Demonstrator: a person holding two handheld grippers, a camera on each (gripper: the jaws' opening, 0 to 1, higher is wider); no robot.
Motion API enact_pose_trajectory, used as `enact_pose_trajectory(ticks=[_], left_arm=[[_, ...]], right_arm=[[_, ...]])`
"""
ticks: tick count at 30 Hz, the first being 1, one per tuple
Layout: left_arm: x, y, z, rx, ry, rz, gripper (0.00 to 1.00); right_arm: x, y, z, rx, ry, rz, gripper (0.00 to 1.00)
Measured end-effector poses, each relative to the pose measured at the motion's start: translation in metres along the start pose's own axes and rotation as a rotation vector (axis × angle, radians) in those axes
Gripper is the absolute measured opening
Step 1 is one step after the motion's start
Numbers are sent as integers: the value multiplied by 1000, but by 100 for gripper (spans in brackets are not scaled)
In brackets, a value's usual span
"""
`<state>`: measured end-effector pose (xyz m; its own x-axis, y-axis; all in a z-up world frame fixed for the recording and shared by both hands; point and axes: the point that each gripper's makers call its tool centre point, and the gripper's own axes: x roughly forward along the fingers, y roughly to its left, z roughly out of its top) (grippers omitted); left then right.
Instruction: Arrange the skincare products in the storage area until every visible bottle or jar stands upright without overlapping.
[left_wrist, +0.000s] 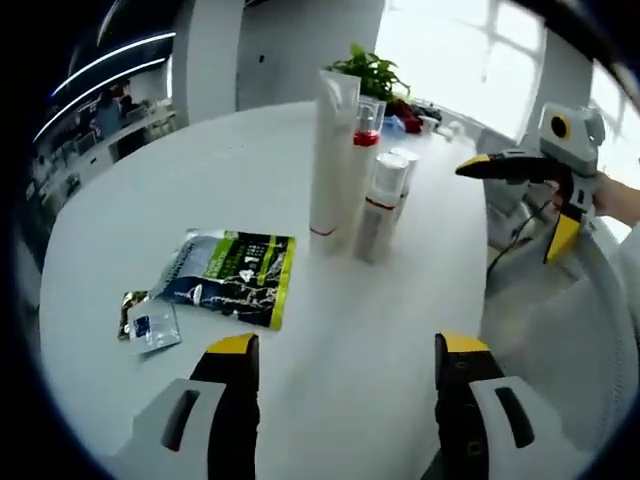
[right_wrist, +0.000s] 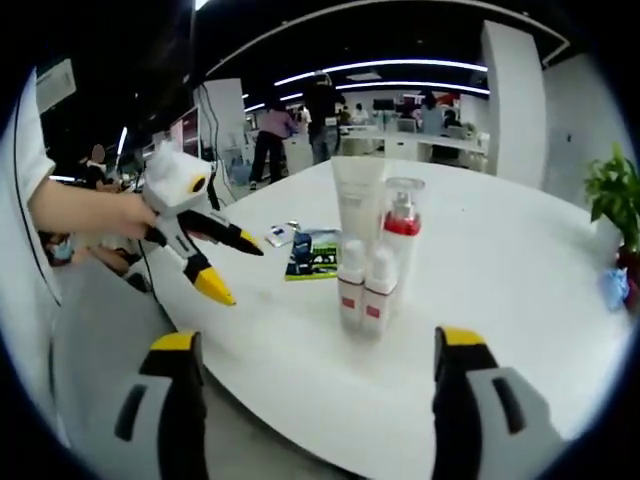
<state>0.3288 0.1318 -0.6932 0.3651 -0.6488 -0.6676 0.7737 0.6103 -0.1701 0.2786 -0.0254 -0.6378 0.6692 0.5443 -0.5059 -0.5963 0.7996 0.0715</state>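
Skincare cluster: four products stand upright and close together near the middle of a round white table (left_wrist: 150, 200), toward the edge where the grippers are.
Tall white tube (left_wrist: 333, 160): the tallest item, standing on its cap with a thin red band near its base; in the right gripper view it stands at the back of the group (right_wrist: 357, 205).
Clear pump bottle (right_wrist: 400, 245): a red collar and a transparent cap, just beside the tube; in the left gripper view it shows partly behind the tube (left_wrist: 367, 120).
Two small white bottles (right_wrist: 365, 285): side by side with red labels, at the front of the group in the right gripper view; they appear to touch each other.
Sachets: a green and dark foil packet (left_wrist: 232, 275) lies flat on the table, apart from the bottles, with a smaller clear sachet (left_wrist: 152, 325) just beside it.
Potted plant (left_wrist: 372, 70): green leaves at the far side of the table, beyond the bottles.
Left gripper (left_wrist: 345, 355): jaws wide apart, holding nothing, above bare table short of the bottles; in the right gripper view a person's hand holds it off the table edge (right_wrist: 215, 260).
Right gripper (right_wrist: 315, 350): jaws wide apart, holding nothing, off the table edge, with the bottles ahead between the jaws.
Background: an open office with ceiling light strips and people standing far off.
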Motion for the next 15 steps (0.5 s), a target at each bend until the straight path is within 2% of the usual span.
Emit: enact_pose_trajectory(ticks=[15], left_arm=[[-56,6,-23,-188,-77,117,79]], right_arm=[[-4,-4,11,8,-24,7,97]])
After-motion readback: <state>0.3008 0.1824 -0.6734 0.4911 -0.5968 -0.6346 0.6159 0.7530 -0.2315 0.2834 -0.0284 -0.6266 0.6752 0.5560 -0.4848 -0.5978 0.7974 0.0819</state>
